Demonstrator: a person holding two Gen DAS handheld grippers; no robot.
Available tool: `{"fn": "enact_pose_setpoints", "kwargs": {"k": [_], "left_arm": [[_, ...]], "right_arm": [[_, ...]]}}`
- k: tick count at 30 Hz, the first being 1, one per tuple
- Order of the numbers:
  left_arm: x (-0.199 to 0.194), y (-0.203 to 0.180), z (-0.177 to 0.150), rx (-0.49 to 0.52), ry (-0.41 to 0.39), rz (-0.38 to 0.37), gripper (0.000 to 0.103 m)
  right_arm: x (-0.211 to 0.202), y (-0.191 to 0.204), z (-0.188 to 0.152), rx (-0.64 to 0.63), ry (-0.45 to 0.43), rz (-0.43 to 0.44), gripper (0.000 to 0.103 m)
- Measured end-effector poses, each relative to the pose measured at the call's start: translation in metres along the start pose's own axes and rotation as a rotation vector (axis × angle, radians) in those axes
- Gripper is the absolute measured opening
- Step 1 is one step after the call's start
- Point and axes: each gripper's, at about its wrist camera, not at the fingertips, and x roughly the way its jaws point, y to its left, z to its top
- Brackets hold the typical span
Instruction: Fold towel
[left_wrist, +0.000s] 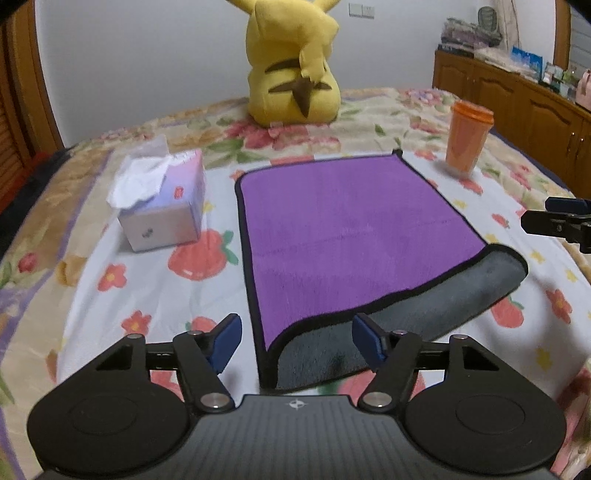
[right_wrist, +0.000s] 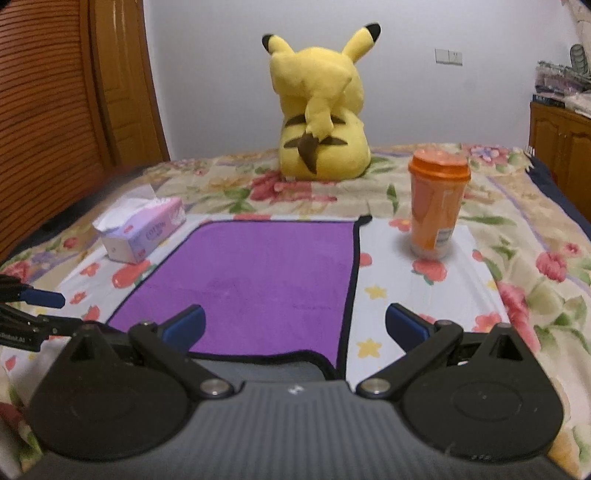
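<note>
Just ahead of my left gripper (left_wrist: 295, 341), jaws apart, lies the towel (left_wrist: 343, 236), its near corner between the fingers, long axis running away. My right gripper (right_wrist: 293, 326), also apart, hovers over the other near corner.

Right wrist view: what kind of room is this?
Probably a bedroom: a bed with a floral blanket, a yellow plush toy sitting on it, and a wooden cabinet along the wall.

Dim, soft indoor light; slight blur, fisheye-bent edges
</note>
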Motion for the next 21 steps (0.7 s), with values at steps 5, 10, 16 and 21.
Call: {"fn": "enact_pose_setpoints", "kwargs": {"k": [5,10,16,21], "left_arm": [[0.010,0.001,0.000,0.010,0.033,-0.006,0.065],[0.016,0.005,-0.004,-0.020,0.064,-0.022,0.057],[0.018,0.008,-0.007,-0.055,0.086,-0.041,0.052],[0.020,0.006,-0.008,-0.052,0.101,-0.045,0.051]], "right_arm": [[0.009,-0.004,-0.004,0.000,0.043,0.003,0.103],[0.017,-0.006,-0.007,0.000,0.082,0.008,0.103],[0.025,-0.009,-0.012,0.005,0.131,0.023,0.103],[0.030,-0.011,-0.014,0.016,0.162,0.035,0.103]]}}
